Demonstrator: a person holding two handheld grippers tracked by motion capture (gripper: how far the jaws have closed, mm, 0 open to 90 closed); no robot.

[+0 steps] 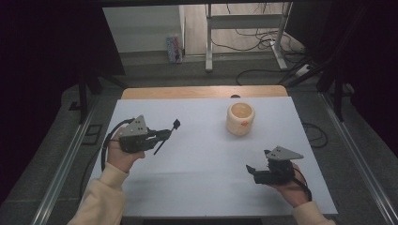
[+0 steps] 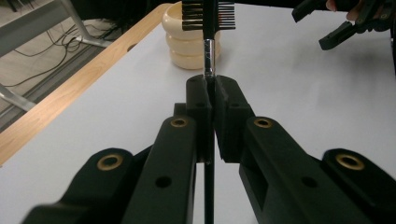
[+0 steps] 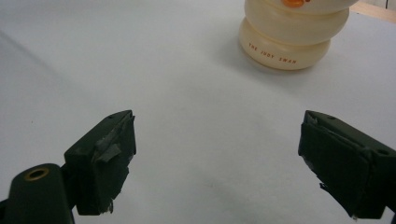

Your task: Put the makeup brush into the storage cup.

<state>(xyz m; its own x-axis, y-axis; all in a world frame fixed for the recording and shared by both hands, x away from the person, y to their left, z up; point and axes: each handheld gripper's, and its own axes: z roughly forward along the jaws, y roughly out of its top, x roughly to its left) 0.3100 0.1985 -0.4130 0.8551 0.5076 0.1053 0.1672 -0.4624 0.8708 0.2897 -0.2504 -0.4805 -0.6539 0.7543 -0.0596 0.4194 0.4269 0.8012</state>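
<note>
Two grippers over the desk [image 1: 197, 187]: left gripper [image 1: 165, 134] clenched on a small brush [image 1: 168, 133], right gripper [image 1: 251, 171] released. Keep the brush upright; lower it squarely into the cream cup [image 1: 240, 118] ahead.

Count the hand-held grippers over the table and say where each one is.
2. The left hand-held gripper is over the table's left side, shut on a small brush. The right hand-held gripper is near the front right, jaws open and empty.

Only the cream cup [image 1: 240, 118] interrupts the white tabletop [image 1: 202, 164].
</note>
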